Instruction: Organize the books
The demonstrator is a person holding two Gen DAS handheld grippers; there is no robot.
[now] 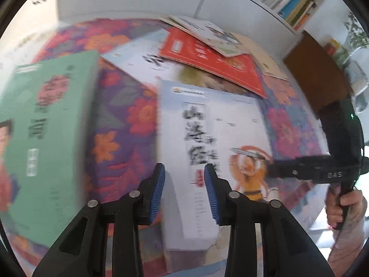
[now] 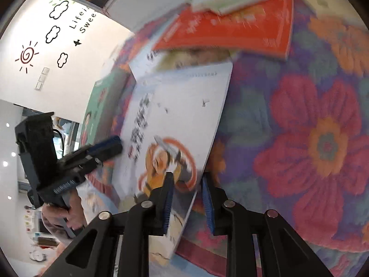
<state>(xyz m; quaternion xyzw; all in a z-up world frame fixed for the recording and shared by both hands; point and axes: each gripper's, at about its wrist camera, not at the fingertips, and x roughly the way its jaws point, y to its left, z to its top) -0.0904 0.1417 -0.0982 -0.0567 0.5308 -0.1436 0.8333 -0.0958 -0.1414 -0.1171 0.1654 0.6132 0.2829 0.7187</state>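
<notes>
A white book (image 1: 219, 127) (image 2: 180, 106) with black brush lettering and an orange figure lies cover up on the floral cloth (image 1: 129, 120), its near end resting on another illustrated book. My left gripper (image 1: 185, 191) (image 2: 115, 145) straddles its left edge, pads apart and not pressing on it. My right gripper (image 2: 188, 204) (image 1: 274, 170) straddles the lower right edge, one pad over the cover and the other over the cloth (image 2: 311, 138), with no squeeze showing. A green book (image 1: 46, 127) (image 2: 101, 106) lies to the left.
Behind the white book a red book (image 1: 207, 60) (image 2: 230, 30) lies aslant over a pale one (image 1: 138, 60), with a thin white book (image 1: 207, 30) on top. A white shelf of upright books (image 1: 288, 0) stands at the back right. A hand (image 1: 346, 205) holds the right gripper's grip.
</notes>
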